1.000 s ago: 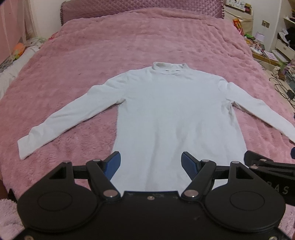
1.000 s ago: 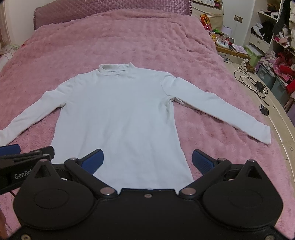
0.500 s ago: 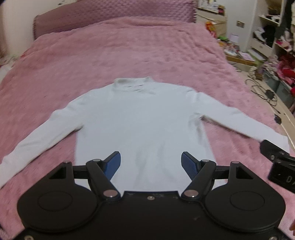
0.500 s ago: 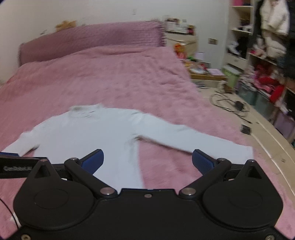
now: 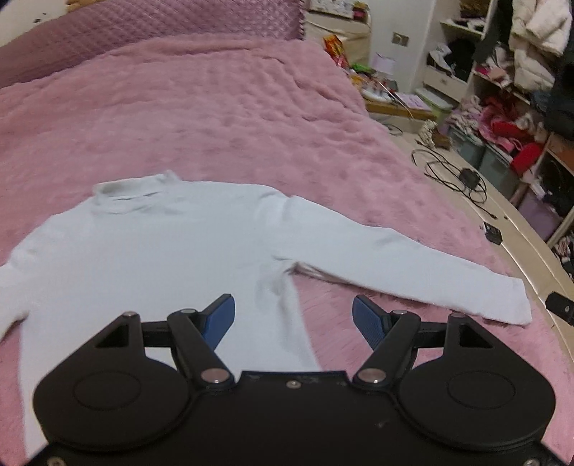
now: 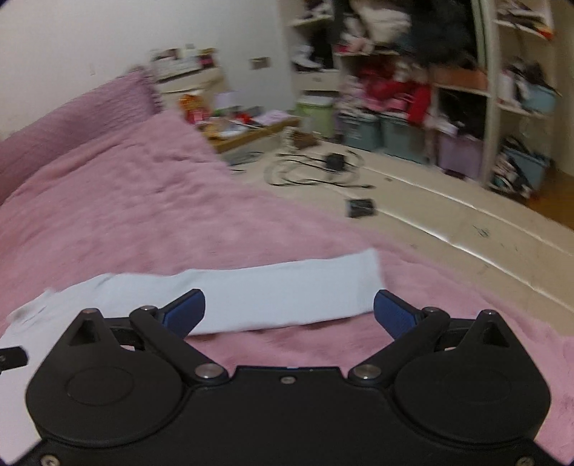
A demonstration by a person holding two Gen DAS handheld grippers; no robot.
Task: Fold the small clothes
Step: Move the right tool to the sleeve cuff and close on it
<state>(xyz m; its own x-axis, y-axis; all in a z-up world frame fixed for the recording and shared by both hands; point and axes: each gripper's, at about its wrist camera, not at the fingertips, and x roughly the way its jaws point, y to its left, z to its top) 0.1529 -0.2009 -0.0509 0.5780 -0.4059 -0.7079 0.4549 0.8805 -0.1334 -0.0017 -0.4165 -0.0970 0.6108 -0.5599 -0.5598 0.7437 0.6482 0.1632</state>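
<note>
White long-sleeved shirt spread flat, front up, on a bed under a fuzzy pink blanket. High collar pointing toward the quilted headboard. Right-hand sleeve stretched out sideways toward the bed's edge, cuff lying close to that edge.

Left tool held above the shirt's lower body, near the side seam below the armpit. Blue fingers spread wide apart, nothing between them, not touching the cloth as far as can be seen. One finger over white fabric, the other over bare blanket.

Right tool hovering over the outstretched sleeve, fingers also parted wide and empty. Sleeve running across the gap between them, cuff end near the right-hand finger. Contact with the cloth unclear through the motion blur.

A small black piece of the other tool peeking in at the right margin of the left camera view, and likewise at the left margin of the right camera view.

Beyond the bed: pale floor with tangled black cables, a low wooden tray of clutter, storage bins and crowded shelves of clothes.
</note>
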